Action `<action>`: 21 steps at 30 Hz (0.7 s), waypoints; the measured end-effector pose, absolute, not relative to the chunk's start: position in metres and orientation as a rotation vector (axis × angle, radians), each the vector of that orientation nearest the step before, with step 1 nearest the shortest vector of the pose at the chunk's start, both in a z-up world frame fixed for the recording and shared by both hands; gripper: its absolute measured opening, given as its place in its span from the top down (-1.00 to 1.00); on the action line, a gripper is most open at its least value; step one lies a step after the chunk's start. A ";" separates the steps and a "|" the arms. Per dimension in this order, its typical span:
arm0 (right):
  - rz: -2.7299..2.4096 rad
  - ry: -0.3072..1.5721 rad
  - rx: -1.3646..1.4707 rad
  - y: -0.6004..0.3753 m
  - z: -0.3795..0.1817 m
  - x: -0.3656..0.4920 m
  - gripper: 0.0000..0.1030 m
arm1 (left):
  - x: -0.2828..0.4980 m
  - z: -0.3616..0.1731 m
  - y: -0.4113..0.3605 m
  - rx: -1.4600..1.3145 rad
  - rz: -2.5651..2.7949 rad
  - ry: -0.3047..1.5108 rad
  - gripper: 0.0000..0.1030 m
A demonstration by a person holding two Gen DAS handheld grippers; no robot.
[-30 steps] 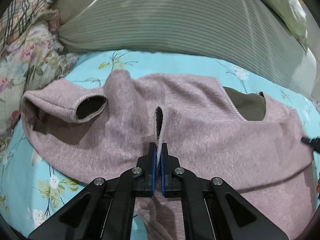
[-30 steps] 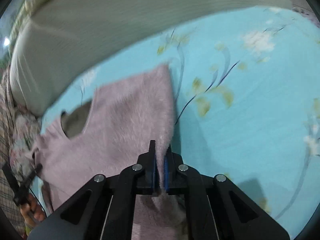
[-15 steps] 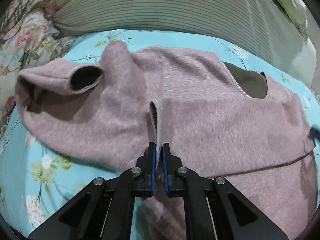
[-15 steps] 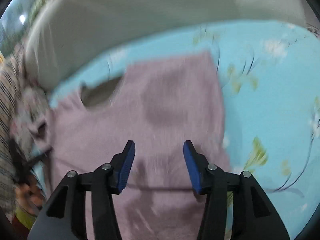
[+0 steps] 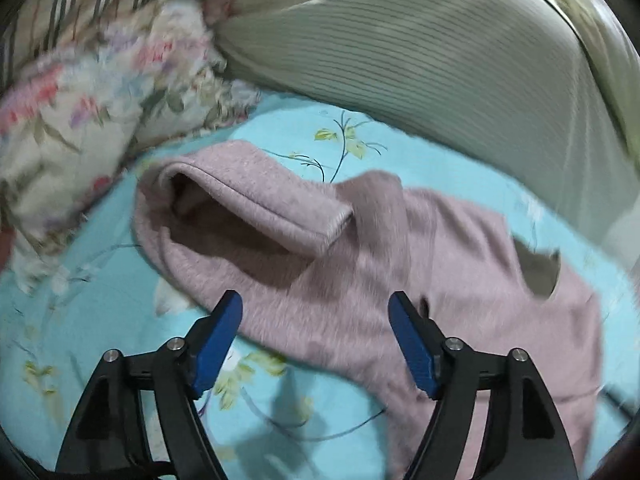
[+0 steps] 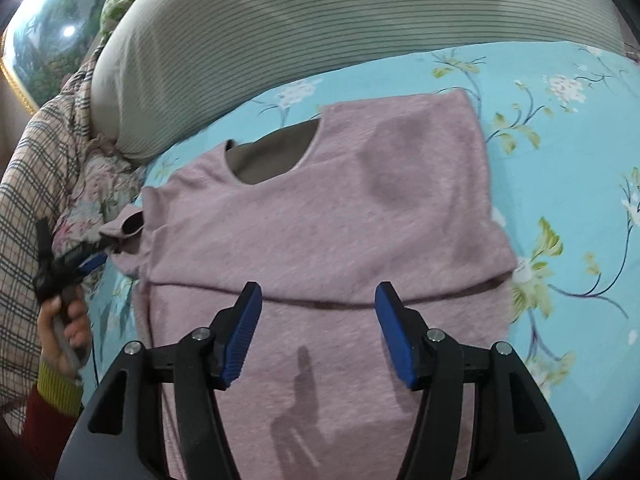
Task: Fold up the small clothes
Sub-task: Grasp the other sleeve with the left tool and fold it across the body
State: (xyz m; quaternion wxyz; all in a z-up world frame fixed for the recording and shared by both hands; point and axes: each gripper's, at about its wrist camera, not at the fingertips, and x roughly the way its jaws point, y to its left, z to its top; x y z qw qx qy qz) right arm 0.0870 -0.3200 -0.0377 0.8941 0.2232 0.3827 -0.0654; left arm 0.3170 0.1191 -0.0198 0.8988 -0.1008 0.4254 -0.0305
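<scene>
A small mauve fleece sweater [image 6: 328, 224] lies on the turquoise flowered bedsheet [image 6: 560, 128], its lower part folded up over the body with a fold edge across the middle. The neck opening [image 6: 276, 156] faces the far side. My right gripper [image 6: 318, 300] is open and empty, hovering over the fold edge. My left gripper [image 5: 314, 312] is open and empty above the sweater [image 5: 400, 264] near its left sleeve [image 5: 256, 204], which lies bent with the cuff open. The left gripper also shows in the right wrist view [image 6: 86, 260], held by a hand.
A large striped grey-green pillow [image 6: 320, 20] lies along the far side of the bed. A floral cushion [image 5: 88, 120] and plaid fabric [image 6: 36, 160] sit at the left. The sheet stretches out to the right of the sweater.
Both grippers have let go of the sweater and opened. The left gripper has swung left toward the sleeve. The right gripper has drawn back over the folded body.
</scene>
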 end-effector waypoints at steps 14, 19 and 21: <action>-0.118 0.846 0.440 -0.304 -0.052 0.105 -0.17 | 0.394 -0.054 0.174 -0.630 -0.093 0.942 1.00; -0.100 0.815 0.433 -0.301 -0.046 0.097 -0.17 | 0.367 -0.023 0.139 -0.531 -0.166 0.854 0.94; -0.105 0.805 0.440 -0.304 -0.044 0.092 -0.17 | 0.349 -0.007 0.118 -0.528 -0.235 0.821 0.94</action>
